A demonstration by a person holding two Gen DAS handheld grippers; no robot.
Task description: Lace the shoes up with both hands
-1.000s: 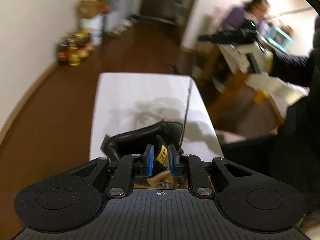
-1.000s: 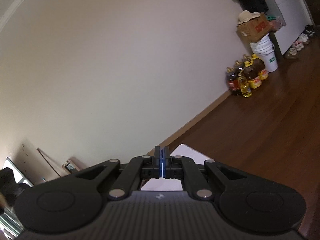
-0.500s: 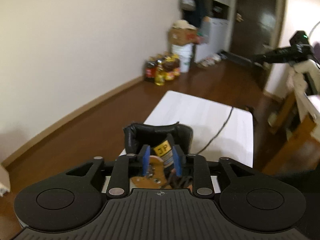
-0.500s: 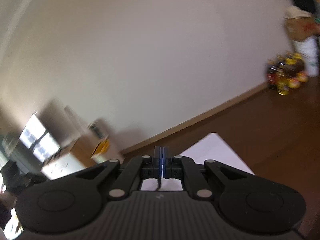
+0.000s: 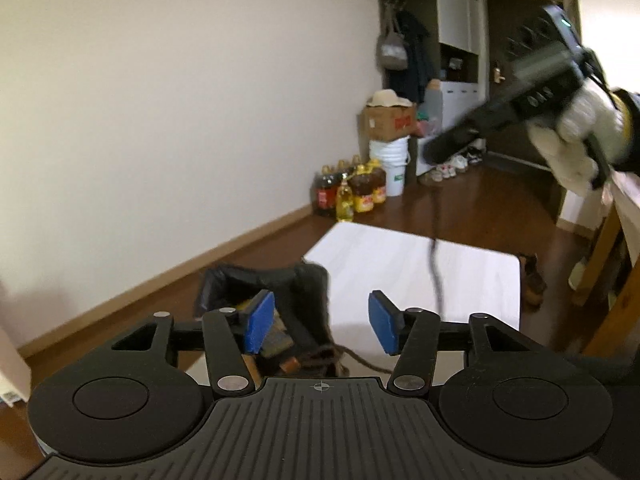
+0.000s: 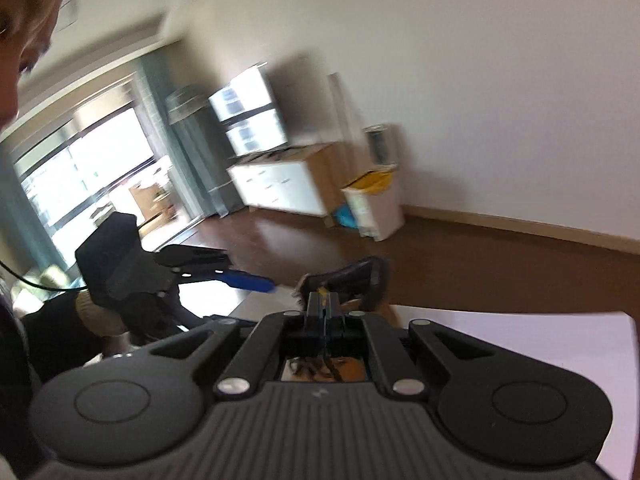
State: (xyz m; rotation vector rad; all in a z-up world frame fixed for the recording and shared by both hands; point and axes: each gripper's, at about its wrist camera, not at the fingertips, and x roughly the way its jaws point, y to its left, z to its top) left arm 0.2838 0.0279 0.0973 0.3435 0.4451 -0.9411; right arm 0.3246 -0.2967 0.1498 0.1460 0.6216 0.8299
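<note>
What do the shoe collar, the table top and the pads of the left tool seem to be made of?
Shoe collar: probably black leather or imitation; padded, dull sheen, soft folds.
Table top: looks like white laminate or painted board; smooth, matte, sharp edge. Hard to tell exactly.
Pads of the left tool: likely blue rubber or soft plastic; flat, matte, uniform colour.

Shoe (image 5: 264, 304) on the desk (image 5: 472, 276), just ahead and left of the left gripper (image 5: 322, 322), whose jaws are opening with nothing between them. Lace (image 5: 436, 272) rises right of that gripper toward the right gripper (image 5: 436, 152), above. Bottles (image 5: 352, 194) stand on the floor beyond the desk.
</note>
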